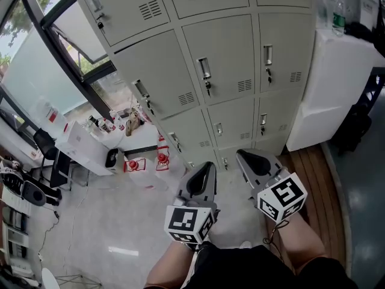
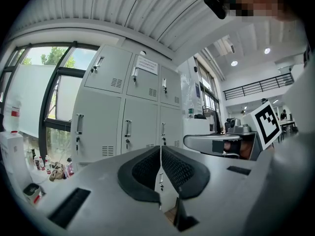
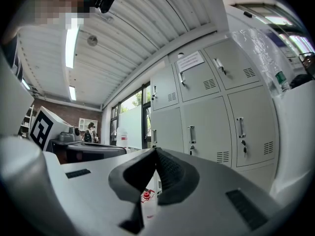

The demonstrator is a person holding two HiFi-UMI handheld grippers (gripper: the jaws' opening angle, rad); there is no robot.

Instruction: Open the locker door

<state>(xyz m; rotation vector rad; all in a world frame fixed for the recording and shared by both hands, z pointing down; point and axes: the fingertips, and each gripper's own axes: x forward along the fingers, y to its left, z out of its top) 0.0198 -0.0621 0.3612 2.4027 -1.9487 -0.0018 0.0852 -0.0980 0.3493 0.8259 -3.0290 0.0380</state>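
Note:
A bank of grey lockers (image 1: 219,59) stands ahead, every door closed. Each door has a chrome handle (image 1: 204,68) with a key hanging below it. Both grippers hang low, short of the lockers and touching none of them. My left gripper (image 1: 207,168) is shut and empty, its black pads (image 2: 147,168) meeting along one line. My right gripper (image 1: 248,159) is beside it, also shut with nothing between its pads (image 3: 170,171). In the left gripper view the lockers (image 2: 140,127) fill the middle. They take up the right half (image 3: 211,127) of the right gripper view.
A white cabinet (image 1: 337,83) with a bottle (image 1: 338,14) on top stands against the lockers' right side. Tall windows (image 1: 42,71) run along the left. Below them are a white table with small bottles (image 1: 114,125) and red-and-white items (image 1: 147,161) on the floor.

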